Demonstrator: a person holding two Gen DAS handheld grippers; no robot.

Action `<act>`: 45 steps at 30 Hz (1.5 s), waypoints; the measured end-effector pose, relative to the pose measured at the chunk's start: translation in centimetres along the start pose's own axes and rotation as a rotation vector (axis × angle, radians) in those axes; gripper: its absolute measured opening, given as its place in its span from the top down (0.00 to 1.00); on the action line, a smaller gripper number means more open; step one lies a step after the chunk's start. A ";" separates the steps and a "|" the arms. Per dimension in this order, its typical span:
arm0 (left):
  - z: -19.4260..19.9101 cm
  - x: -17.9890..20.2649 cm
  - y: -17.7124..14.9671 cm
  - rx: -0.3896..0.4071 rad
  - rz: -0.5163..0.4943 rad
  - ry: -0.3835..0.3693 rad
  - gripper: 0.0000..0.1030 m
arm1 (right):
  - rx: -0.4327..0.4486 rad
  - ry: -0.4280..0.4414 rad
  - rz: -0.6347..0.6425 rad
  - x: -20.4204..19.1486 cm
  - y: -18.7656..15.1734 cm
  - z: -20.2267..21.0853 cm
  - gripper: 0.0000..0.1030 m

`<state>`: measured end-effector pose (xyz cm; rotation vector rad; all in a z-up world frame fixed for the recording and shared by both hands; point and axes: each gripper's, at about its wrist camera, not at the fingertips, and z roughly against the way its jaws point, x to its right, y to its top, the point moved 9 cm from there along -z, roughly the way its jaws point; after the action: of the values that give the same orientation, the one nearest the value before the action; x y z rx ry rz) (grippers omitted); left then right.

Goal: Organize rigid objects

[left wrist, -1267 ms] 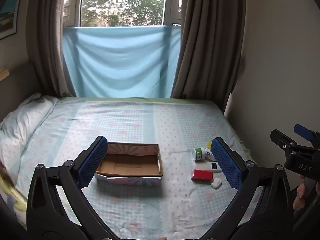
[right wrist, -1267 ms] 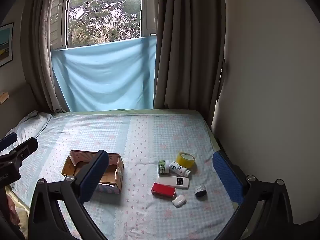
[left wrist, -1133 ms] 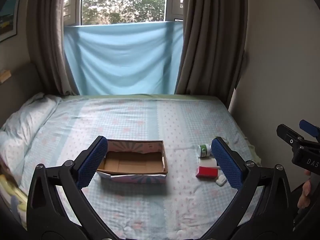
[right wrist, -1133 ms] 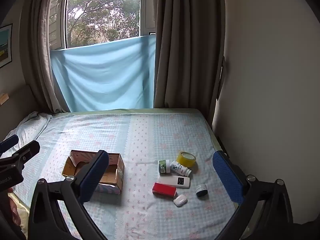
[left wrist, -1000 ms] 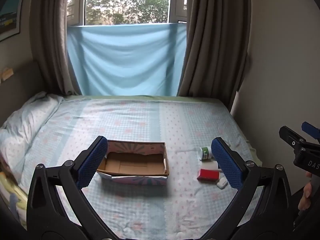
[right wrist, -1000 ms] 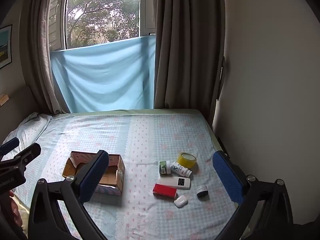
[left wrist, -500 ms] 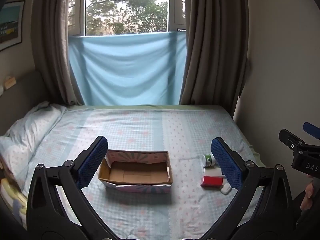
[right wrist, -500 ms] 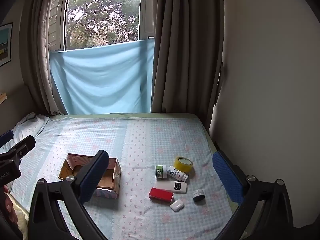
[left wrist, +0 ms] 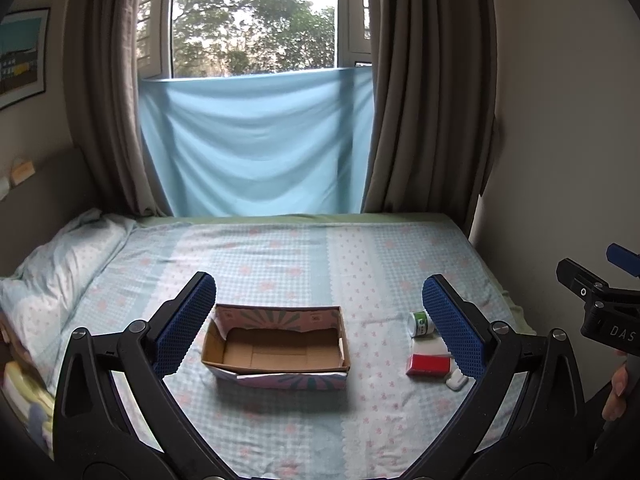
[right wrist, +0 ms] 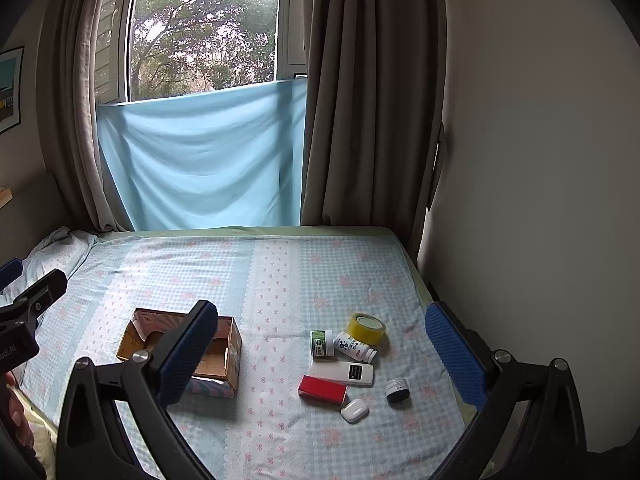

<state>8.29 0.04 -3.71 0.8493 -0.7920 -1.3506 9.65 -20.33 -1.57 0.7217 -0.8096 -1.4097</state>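
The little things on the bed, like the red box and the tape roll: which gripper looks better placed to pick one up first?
Probably the right gripper: it is open and the red box and tape roll lie between its fingers. The left gripper, also open, frames the empty cardboard box instead.

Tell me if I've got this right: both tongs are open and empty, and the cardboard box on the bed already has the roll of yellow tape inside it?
Not quite. The cardboard box is empty in the left wrist view; the roll of yellow tape lies on the bed among the small items, as the right wrist view shows. Both the left tongs and right tongs are indeed open and empty.
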 end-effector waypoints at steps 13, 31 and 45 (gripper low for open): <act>-0.1 -0.2 0.0 0.004 -0.004 0.005 0.00 | 0.001 -0.005 0.006 -0.7 -0.1 0.2 0.00; 0.1 -0.4 0.0 0.013 -0.012 -0.003 0.00 | 0.005 0.001 -0.012 -0.8 0.1 0.3 0.00; 0.3 -0.3 0.0 0.010 -0.010 -0.008 0.00 | -0.007 -0.007 -0.014 -0.7 -0.2 0.5 0.00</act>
<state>8.04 0.33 -3.57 0.8576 -0.8023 -1.3607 9.14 -19.58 -1.53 0.7186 -0.8061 -1.4275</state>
